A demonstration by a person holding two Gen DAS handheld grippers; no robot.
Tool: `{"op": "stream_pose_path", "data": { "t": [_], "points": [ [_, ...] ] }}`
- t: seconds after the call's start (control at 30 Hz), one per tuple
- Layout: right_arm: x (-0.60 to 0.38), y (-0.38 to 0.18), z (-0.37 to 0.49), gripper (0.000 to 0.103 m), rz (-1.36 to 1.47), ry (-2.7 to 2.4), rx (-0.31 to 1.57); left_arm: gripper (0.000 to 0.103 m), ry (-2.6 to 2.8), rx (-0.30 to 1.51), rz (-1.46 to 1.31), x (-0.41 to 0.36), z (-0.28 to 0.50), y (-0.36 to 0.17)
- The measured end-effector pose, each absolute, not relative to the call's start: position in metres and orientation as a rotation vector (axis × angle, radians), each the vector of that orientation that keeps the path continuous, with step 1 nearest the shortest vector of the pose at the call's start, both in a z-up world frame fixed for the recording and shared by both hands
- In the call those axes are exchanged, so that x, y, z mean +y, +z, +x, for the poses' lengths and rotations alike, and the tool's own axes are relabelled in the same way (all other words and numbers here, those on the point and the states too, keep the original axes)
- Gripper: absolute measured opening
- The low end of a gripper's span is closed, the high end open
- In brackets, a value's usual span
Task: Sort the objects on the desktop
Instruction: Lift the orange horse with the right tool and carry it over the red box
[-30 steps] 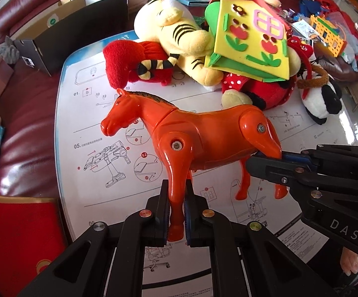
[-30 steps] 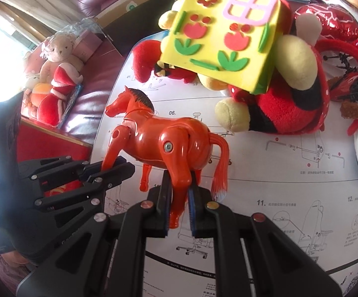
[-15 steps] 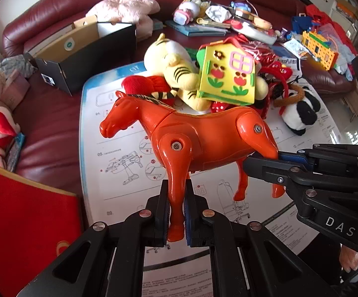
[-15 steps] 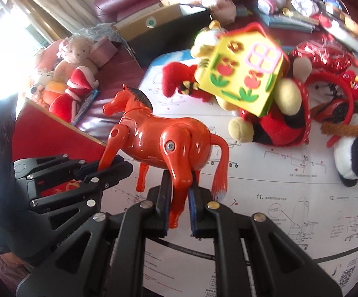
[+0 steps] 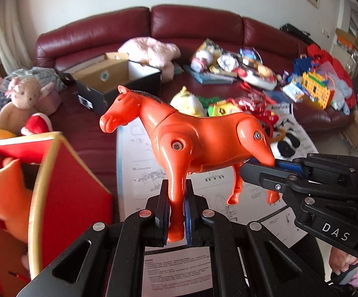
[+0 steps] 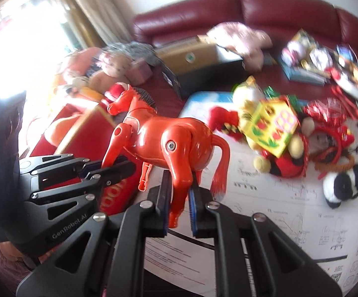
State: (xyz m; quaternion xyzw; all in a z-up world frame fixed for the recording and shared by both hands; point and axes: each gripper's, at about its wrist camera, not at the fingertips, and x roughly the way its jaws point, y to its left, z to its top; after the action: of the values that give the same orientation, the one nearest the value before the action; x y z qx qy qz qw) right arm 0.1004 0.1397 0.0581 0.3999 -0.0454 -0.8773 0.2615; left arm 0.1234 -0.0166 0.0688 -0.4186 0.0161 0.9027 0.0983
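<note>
An orange plastic toy horse (image 5: 203,136) hangs in the air above the white instruction sheet (image 5: 139,153), held by both grippers. My left gripper (image 5: 175,212) is shut on its front leg. My right gripper (image 6: 180,205) is shut on a hind leg of the horse (image 6: 169,136). In the left wrist view the right gripper (image 5: 265,168) comes in from the right, clamped at the hind leg. In the right wrist view the left gripper (image 6: 112,168) sits at the left, on the front leg. The horse's head points left toward a red box (image 5: 62,198).
The red open box with gold trim holds an orange plush (image 5: 3,193). A pile of plush toys and a yellow foam house (image 6: 275,126) lies on the sheet. A black cardboard box (image 5: 119,84) and scattered toys cover the maroon sofa (image 5: 179,22) behind.
Both grippers have lifted the horse well up off the sheet and tilted more level. The sofa back, wall and the red box at the left have come into view.
</note>
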Motion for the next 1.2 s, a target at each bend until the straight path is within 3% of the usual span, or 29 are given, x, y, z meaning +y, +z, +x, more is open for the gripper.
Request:
{"op": "stream_pose_path", "data": {
  "t": [0.53,0.93,1.2],
  "points": [
    [-0.022,0.153,0.186,0.013,0.734,-2.06,0.165,0.008,3.128,-0.212,-1.09,-0.178,0.257,0.132],
    [-0.147,0.093,0.236,0.016,0.895,-1.701,0.371,0.008,3.159,-0.496,-1.496,-0.256,0.32,0.061],
    [-0.167,0.069,0.237,0.016,0.974,-1.641,0.422,0.008,3.121,-0.57,-1.564,-0.264,0.331,0.045]
  ]
}}
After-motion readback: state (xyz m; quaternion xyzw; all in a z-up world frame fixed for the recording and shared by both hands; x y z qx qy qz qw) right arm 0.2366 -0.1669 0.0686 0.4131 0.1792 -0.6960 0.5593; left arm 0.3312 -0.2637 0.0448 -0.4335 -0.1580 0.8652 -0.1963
